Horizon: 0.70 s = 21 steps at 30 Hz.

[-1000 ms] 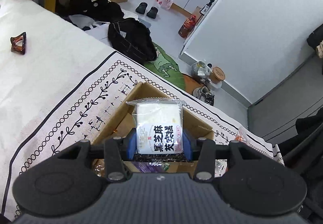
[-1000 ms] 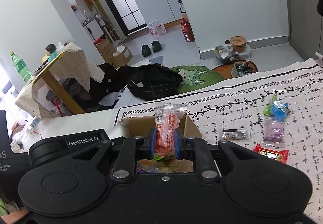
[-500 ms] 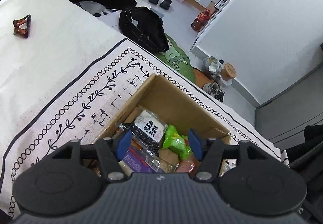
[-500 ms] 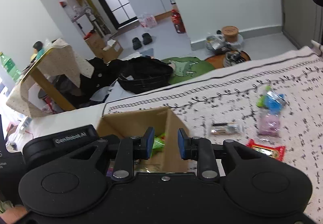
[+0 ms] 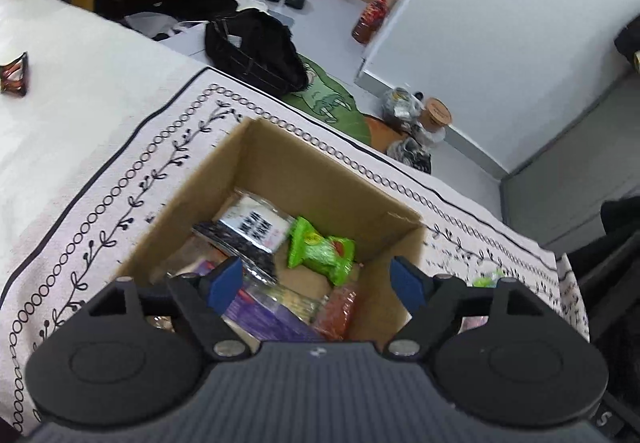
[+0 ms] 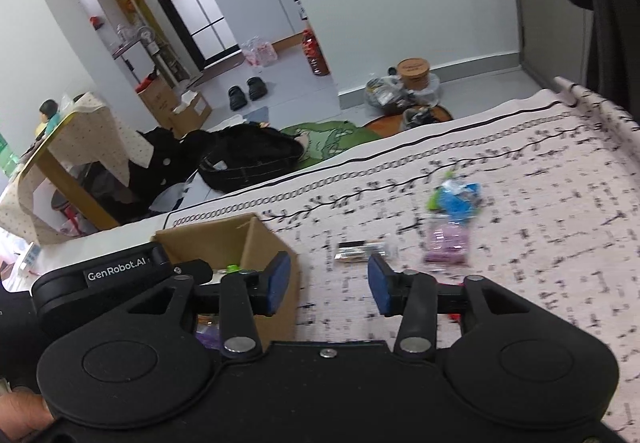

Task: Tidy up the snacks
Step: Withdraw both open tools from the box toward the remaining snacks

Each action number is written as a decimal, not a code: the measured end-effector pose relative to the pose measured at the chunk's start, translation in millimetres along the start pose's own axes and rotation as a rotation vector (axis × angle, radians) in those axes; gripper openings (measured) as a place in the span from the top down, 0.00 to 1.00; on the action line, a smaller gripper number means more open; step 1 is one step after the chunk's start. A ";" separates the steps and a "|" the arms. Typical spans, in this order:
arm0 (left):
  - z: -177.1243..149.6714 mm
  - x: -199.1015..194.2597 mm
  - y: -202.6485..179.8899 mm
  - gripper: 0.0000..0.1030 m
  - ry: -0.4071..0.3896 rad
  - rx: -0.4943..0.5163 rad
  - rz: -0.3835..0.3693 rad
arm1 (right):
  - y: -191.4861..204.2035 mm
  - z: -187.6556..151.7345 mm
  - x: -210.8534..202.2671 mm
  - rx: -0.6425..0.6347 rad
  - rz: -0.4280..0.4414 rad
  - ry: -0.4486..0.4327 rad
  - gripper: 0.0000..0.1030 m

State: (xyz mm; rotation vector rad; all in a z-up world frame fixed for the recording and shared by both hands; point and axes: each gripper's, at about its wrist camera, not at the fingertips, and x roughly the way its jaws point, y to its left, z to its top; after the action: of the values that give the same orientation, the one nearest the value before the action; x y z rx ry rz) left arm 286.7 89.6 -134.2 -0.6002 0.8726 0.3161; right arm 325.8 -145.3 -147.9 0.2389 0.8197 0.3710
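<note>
An open cardboard box (image 5: pixel 320 179) stands on the patterned cloth and holds several snack packs: a white and black sesame pack (image 5: pixel 250 225), a green pack (image 5: pixel 320 249), an orange-red pack (image 5: pixel 338 309) and a purple one (image 5: pixel 264 317). My left gripper (image 5: pixel 318 281) hangs over the box, its jaws opening with nothing between them. My right gripper (image 6: pixel 328 281) is just right of the box (image 6: pixel 224 239), jaws opening and empty. On the cloth beyond it lie a dark thin pack (image 6: pixel 358 250), a purple pack (image 6: pixel 446 243) and a blue and green pack (image 6: pixel 456 197).
The table's far edge (image 6: pixel 400 139) drops to a floor with a black bag (image 6: pixel 248 159) and a green mat. A small brown object (image 5: pixel 14 73) sits on the plain white cloth at far left. A hand (image 6: pixel 20 413) shows at the lower left corner.
Both grippers let go of their packs, the sesame pack and the orange-red pack, which now lie in the box. Both jaws have widened. The right gripper has shifted right, off the box.
</note>
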 end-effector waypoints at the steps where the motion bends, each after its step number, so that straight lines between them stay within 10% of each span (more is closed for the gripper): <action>1: -1.8 -0.5 -3.0 0.22 0.000 0.010 -0.001 | -4.5 0.2 -3.4 0.006 -0.003 -0.004 0.53; 21: -46.1 -20.3 -70.3 0.09 -0.032 0.220 0.003 | -66.4 -2.0 -56.9 0.037 -0.037 -0.076 0.17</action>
State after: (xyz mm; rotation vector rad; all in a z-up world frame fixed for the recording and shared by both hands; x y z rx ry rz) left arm 280.4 5.4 -115.6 -0.3884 0.8647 0.2280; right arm 304.0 -229.0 -134.5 0.2707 0.7552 0.3104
